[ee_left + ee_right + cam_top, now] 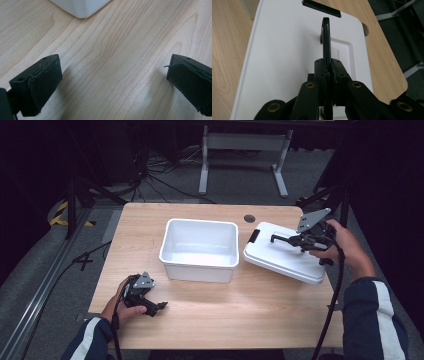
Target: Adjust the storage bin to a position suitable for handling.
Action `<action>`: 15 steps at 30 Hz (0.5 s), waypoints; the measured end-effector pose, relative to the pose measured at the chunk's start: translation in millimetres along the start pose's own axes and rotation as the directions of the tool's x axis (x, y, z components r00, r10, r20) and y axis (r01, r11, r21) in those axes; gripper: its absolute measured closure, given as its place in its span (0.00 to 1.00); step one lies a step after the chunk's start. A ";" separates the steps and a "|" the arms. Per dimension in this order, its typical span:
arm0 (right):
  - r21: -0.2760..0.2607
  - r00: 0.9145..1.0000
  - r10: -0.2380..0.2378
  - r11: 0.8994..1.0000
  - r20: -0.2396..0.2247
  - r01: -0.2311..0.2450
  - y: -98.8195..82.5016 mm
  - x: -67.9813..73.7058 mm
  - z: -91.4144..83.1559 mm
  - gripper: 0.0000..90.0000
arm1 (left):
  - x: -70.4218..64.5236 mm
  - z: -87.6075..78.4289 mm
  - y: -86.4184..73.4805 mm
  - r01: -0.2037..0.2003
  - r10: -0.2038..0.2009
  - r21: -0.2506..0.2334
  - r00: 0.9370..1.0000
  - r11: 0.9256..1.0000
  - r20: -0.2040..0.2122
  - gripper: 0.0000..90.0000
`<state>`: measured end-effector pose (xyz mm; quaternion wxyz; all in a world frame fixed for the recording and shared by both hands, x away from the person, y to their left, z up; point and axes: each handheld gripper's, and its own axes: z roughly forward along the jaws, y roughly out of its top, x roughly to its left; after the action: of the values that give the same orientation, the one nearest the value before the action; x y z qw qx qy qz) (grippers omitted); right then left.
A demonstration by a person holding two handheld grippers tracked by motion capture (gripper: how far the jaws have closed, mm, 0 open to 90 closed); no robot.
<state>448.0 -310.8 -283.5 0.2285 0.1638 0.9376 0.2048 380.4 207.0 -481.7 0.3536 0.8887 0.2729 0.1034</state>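
An open white plastic bin [199, 250] stands in the middle of the wooden table. Its white lid [283, 252] lies tilted at the right, one edge raised off the table. My right gripper [301, 240] is shut on the lid's black handle [326, 37], which stands up thin between the jaws; the lid [284, 50] spreads below it with a black latch [321, 8] at its far edge. My left gripper [159, 308] rests low over the table's front left, open, with bare wood between its pads [45, 82]. A corner of the bin [80, 7] shows ahead of it.
A round cable hole [249, 218] sits in the table [210, 320] behind the lid. Beyond the table are a white stand's legs [245, 165], floor cables and dark tripod legs on either side. The table edge runs close to the lid's right side.
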 end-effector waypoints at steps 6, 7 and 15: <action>0.002 1.000 0.016 1.000 -0.023 -0.016 -4.3 0.4 13.8 0.94 | 0.0 0.0 0.0 0.001 -0.001 0.000 1.000 1.000 0.000 0.00; 0.007 1.000 0.019 1.000 -0.025 -0.019 -4.8 1.0 16.5 0.94 | -0.2 0.0 0.0 0.003 -0.003 0.000 1.000 1.000 -0.001 0.01; 0.023 0.998 0.024 0.999 -0.049 -0.023 -6.2 3.8 35.6 0.94 | -0.2 0.0 0.0 0.003 -0.003 0.000 1.000 1.000 0.000 0.01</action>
<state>461.1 -303.6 -316.6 0.2008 0.1724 0.9432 0.2010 380.2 206.9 -481.7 0.3539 0.8882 0.2743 0.1030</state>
